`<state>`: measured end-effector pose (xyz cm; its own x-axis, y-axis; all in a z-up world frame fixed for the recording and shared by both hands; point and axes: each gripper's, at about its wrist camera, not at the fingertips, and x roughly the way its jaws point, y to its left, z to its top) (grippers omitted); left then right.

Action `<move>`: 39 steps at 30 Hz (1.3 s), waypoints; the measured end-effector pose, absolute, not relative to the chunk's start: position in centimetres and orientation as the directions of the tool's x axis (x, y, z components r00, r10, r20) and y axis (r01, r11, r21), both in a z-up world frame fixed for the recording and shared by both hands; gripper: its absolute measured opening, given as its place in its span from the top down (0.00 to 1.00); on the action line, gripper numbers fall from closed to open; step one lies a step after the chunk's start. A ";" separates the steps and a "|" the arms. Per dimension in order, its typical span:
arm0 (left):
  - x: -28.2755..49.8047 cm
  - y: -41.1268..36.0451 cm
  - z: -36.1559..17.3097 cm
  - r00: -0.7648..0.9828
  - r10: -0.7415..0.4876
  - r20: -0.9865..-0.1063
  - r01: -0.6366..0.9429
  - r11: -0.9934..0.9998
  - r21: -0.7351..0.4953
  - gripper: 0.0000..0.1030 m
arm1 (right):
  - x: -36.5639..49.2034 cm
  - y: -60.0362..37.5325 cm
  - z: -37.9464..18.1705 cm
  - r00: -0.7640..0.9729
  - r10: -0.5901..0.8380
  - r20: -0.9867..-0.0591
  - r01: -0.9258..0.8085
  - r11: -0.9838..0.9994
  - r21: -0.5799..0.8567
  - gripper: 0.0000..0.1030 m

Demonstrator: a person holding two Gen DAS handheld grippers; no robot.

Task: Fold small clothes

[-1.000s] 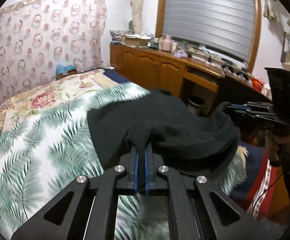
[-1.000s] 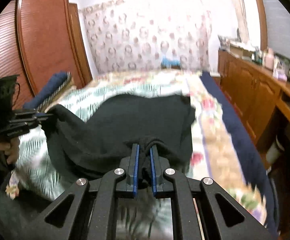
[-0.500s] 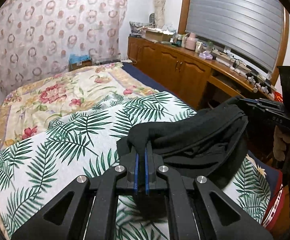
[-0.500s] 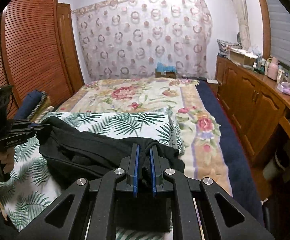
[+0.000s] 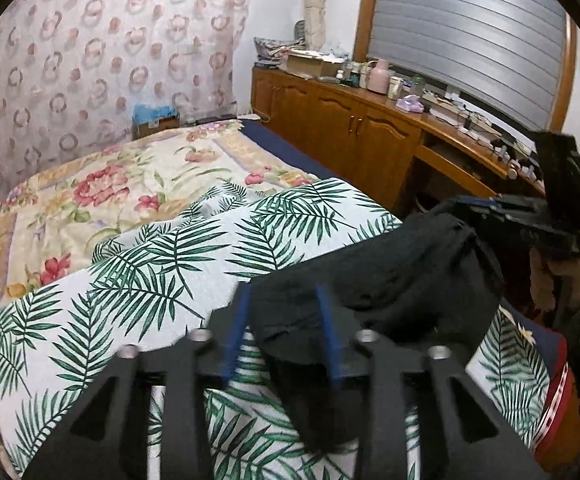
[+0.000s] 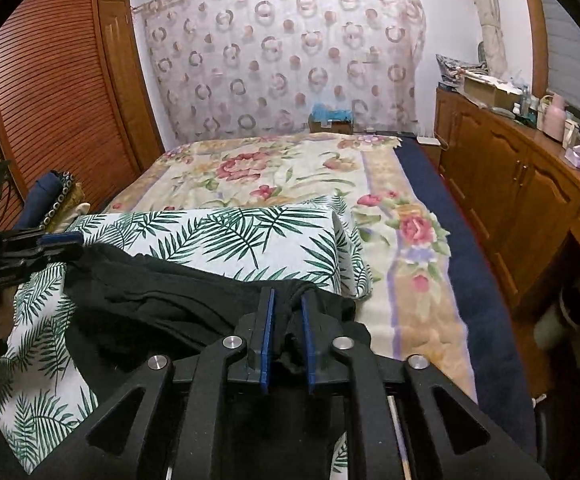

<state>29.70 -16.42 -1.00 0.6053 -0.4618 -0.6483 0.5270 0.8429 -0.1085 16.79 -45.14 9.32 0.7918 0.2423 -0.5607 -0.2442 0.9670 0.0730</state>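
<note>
the left gripper [image 5: 284, 322] stands spread around loose cloth. the right gripper [image 6: 288, 330] pinches the black knit garment [image 6: 162, 304], draped at 6 o'clock on the palm-leaf printed bedspread [image 6: 226, 236].

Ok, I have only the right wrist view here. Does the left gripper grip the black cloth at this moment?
Observer: No. The left gripper is open, and the black garment lies loose between its fingers.
Operator: Does my end of it rest on the bed?
Observer: No. The right gripper holds that end lifted off the palm-leaf sheet, and the cloth hangs down from it.
</note>
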 end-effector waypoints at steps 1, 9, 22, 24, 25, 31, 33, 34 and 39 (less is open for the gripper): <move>29.3 -16.2 -1.0 0.608 -0.459 -0.648 0.529 0.843 -0.100 0.53 | 16.7 -45.1 9.4 0.798 0.226 -0.559 -0.233 0.971 0.059 0.76; 28.1 -14.8 -3.2 0.549 -0.469 -0.691 0.553 0.824 -0.120 0.29 | 13.6 -46.5 10.2 0.842 0.166 -0.514 -0.191 0.982 0.003 0.50; 33.3 -16.8 -4.6 0.536 -0.443 -0.719 0.532 0.838 -0.120 0.29 | 17.7 -45.5 7.4 0.742 0.298 -0.600 -0.309 0.947 0.088 0.49; 34.3 -16.8 -4.6 0.550 -0.440 -0.710 0.521 0.845 -0.119 0.28 | 18.5 -45.8 7.1 0.723 0.318 -0.613 -0.314 0.942 0.118 0.58; 34.8 -16.7 -4.8 0.553 -0.422 -0.718 0.502 0.857 -0.117 0.29 | 18.5 -45.9 7.0 0.712 0.346 -0.611 -0.335 0.932 0.138 0.72; 35.6 -16.3 -5.4 0.566 -0.391 -0.725 0.469 0.877 -0.107 0.28 | 17.5 -47.6 7.4 0.767 0.328 -0.551 -0.285 0.944 0.166 0.96; 35.4 -16.3 -5.4 0.571 -0.383 -0.727 0.465 0.880 -0.098 0.28 | 17.7 -48.0 7.0 0.776 0.249 -0.579 -0.203 0.969 0.144 0.96; 35.5 -16.3 -5.4 0.571 -0.382 -0.727 0.464 0.880 -0.098 0.28 | 17.5 -48.0 6.9 0.773 0.242 -0.586 -0.197 0.970 0.141 0.96; 34.4 -15.8 -4.6 0.566 -0.416 -0.711 0.469 0.873 -0.138 0.28 | 16.7 -47.6 7.0 0.779 0.192 -0.597 -0.162 0.981 0.104 0.96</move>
